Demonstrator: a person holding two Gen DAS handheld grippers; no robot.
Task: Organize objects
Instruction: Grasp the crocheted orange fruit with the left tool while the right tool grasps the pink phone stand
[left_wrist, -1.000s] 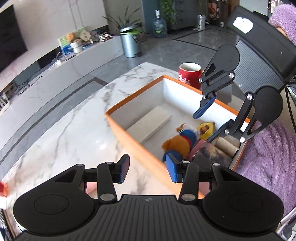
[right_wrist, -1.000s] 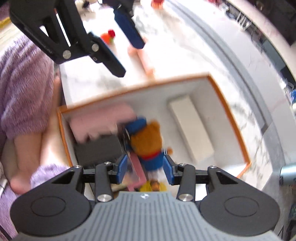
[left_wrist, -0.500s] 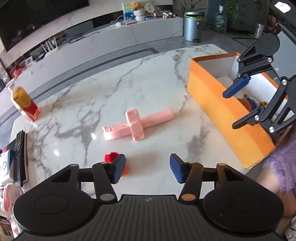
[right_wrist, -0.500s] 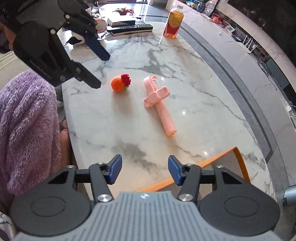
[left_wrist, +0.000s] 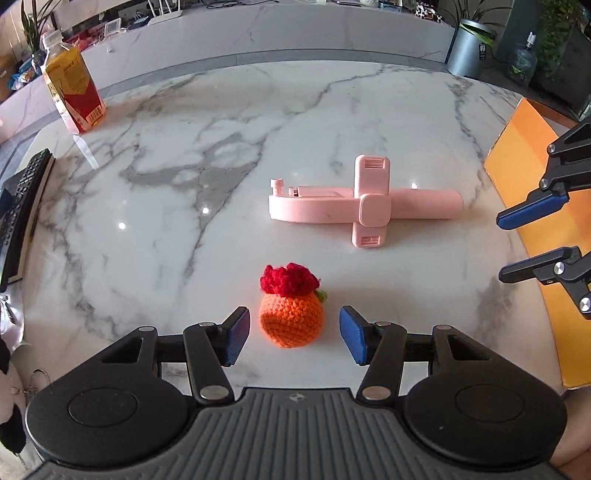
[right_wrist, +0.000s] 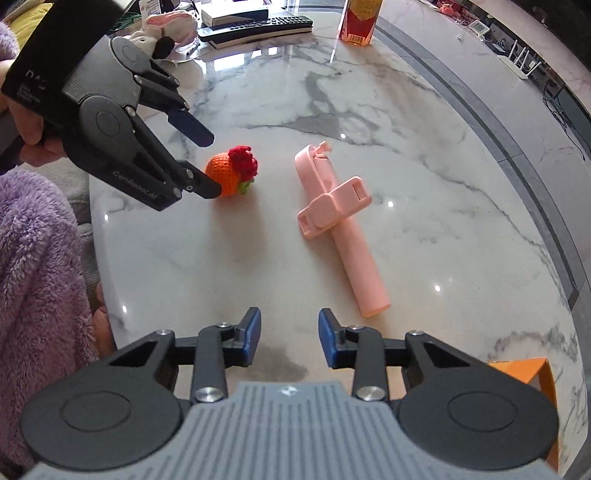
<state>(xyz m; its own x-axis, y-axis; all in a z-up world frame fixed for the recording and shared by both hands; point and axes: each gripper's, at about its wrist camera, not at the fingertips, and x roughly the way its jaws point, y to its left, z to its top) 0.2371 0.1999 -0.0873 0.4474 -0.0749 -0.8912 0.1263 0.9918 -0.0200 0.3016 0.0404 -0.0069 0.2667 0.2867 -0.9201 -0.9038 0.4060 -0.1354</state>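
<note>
White marble tabletop seen from both wrist cameras. The left gripper is tilted down over the near edge of the tabletop, its blue-padded fingers spread apart on either side of a crocheted orange fruit topped with a red tuft. The fruit rests on the marble between the pads, and a visible gap remains on each side, so nothing is gripped. In the right wrist view the same gripper enters from the left, its lower finger overlapping the fruit; whether it touches there cannot be told.

Beyond the fruit, toward the middle of the tabletop, lies a pink selfie stick on its side, its phone clamp crossing the handle. It lies near the fruit but apart from it.

The right gripper hangs over bare marble near the handle end of the selfie stick; its jaws have just been closing, with nothing between the fingers and a clear gap remaining. In the left wrist view it appears at the right edge, in front of an orange box.

At the far left stand a juice carton and a black keyboard. A purple fleece sleeve fills the near left of the right wrist view.
</note>
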